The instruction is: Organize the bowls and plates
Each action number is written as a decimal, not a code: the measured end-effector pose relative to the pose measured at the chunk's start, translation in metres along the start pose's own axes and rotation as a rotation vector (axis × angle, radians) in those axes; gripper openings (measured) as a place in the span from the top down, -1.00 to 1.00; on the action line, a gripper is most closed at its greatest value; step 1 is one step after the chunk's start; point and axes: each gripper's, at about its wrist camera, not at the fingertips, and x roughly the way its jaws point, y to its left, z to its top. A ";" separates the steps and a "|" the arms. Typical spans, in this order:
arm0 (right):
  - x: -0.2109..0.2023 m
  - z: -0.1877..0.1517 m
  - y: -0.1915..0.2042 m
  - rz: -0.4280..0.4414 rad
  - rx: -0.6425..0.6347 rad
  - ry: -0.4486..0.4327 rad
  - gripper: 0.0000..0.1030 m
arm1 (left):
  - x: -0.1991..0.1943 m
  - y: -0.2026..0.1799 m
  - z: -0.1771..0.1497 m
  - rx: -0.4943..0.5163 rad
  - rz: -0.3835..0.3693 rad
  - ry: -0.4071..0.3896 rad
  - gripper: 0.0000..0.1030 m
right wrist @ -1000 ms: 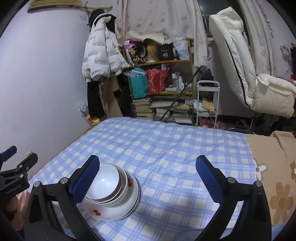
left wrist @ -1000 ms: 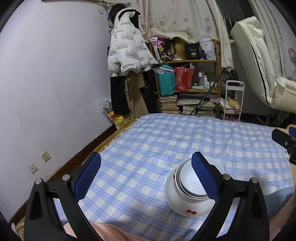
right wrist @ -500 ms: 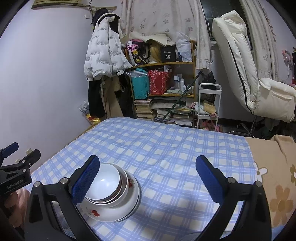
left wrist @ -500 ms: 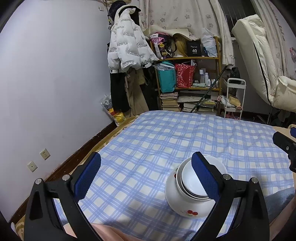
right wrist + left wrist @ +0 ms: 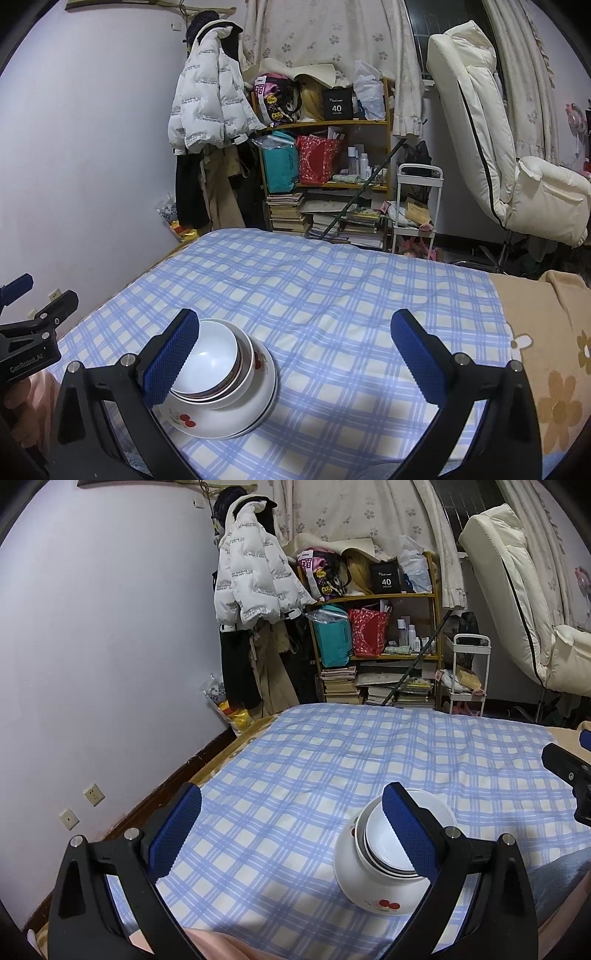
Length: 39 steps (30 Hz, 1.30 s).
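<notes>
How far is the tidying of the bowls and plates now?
It looks nearly done: the bowls sit nested in one stack on the checked cloth. Nothing is in hand: the left gripper and right gripper are both open and hold nothing. No loose dish shows on the cloth, so little seems left.

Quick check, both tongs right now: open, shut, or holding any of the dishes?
Left tongs: open, holding nothing; the stack of bowls sits on the checked cloth.
Right tongs: open, holding nothing.
</notes>
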 end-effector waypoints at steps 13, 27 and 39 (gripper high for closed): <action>0.000 0.001 -0.002 0.002 -0.002 0.005 -1.00 | 0.003 -0.003 0.000 0.019 -0.018 0.014 -0.89; -0.001 0.002 -0.002 0.001 -0.003 0.006 -1.00 | 0.004 -0.005 -0.005 0.041 -0.008 0.003 -0.89; -0.001 0.003 -0.004 0.004 -0.005 0.010 -1.00 | 0.003 -0.009 -0.004 0.065 -0.009 -0.004 -0.89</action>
